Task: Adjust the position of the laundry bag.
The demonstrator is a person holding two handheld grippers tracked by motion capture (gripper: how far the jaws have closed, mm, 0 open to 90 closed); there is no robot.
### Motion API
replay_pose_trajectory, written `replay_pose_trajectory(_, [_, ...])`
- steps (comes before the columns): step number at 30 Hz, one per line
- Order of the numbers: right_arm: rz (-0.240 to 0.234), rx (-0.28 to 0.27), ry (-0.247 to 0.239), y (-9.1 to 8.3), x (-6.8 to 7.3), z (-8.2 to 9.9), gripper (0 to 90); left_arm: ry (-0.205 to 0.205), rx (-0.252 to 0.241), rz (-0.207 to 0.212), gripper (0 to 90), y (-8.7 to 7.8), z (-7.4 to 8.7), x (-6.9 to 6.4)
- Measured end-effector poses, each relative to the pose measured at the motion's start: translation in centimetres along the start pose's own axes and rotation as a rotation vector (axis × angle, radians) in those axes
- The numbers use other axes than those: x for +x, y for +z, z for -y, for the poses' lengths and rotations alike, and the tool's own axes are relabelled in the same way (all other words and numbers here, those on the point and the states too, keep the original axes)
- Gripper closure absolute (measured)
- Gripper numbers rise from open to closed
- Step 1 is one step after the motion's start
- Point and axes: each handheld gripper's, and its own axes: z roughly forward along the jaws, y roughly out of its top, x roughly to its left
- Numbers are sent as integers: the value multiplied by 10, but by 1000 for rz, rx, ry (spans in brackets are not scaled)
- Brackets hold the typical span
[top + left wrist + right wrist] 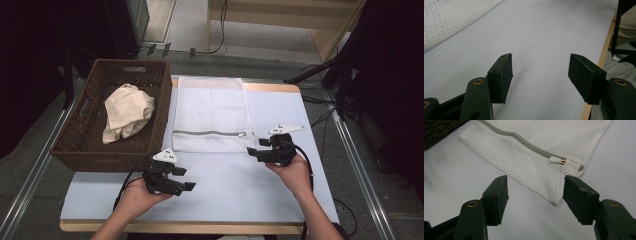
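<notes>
We note a white mesh laundry bag (212, 117) lying flat on the tabletop (280, 195), its long axis running away from the person, with the grey zipper (212, 133) crossing it near the close edge. The zipper pull (556, 159) sits at the bag's right-hand end, parked against the little fabric tab there. The right claw (253, 146) hovers just beside the bag's near right corner, jaws apart with nothing pressed between them; in the right gripper view that corner lies just ahead of the pads, and the pull lies a little beyond, up and toward the right jaw. The left claw (186, 179) rests lower on the bare tabletop, well apart from the bag, jaws also spread and empty, pointing across the sheet. So the right hand is plainly the nearer one to the pull. We judge the coming move to be a short reach forward by the right claw, then a draw leftward along the zipper line. A brown wicker basket (92, 150) holding a crumpled cream cloth (127, 112) stands left of the bag, touching or nearly touching its edge.
</notes>
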Motion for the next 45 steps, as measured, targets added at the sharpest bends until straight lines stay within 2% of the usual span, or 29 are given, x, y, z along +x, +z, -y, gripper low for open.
replay_pose_trajectory(3, [12, 0, 14, 4, -6, -3, 384, -9, 6, -6, 378, 0, 2, -1])
replay_pose_trajectory(4, [10, 3, 35, 7, -10, -5, 387, -13, 21, -17, 389, -1, 2, -1])
replay_pose_trajectory(6, [16, 4, 33, 10, -11, -8, 387, -20, 27, -20, 392, -2, 2, -2])
replay_pose_trajectory(12, [33, 4, 27, 22, -16, -20, 398, -27, 14, -32, 391, -5, 7, -4])
replay_pose_trajectory(16, [39, 10, 45, 32, -21, -26, 409, -25, 1, -30, 389, -6, 9, -6])
replay_pose_trajectory(19, [48, 14, 56, 39, -26, -32, 417, -46, 4, -19, 395, -8, 11, -6])
replay_pose_trajectory(23, [53, 19, 64, 46, -30, -37, 418, -48, -2, -22, 394, -10, 12, -6])
replay_pose_trajectory(24, [57, 17, 71, 49, -32, -41, 415, -65, -11, -18, 390, -12, 13, -6])
replay_pose_trajectory(27, [73, 13, 80, 54, -34, -45, 401, -69, -23, -19, 384, -15, 14, -6])
replay_pose_trajectory(30, [68, 12, 84, 59, -35, -48, 403, -69, -26, -25, 381, -18, 16, -6])
replay_pose_trajectory(34, [89, 38, 79, 71, -40, -54, 414, -70, -30, -29, 377, -18, 19, -6])
replay_pose_trajectory(37, [90, 49, 107, 82, -48, -58, 423, -79, -38, -18, 376, -19, 21, -5])
replay_pose_trajectory(42, [104, 66, 130, 92, -56, -59, 434, -83, -39, -27, 377, -20, 23, -3])
replay_pose_trajectory(45, [116, 85, 121, 99, -59, -60, 434, -83, -38, -35, 378, -21, 24, -2])
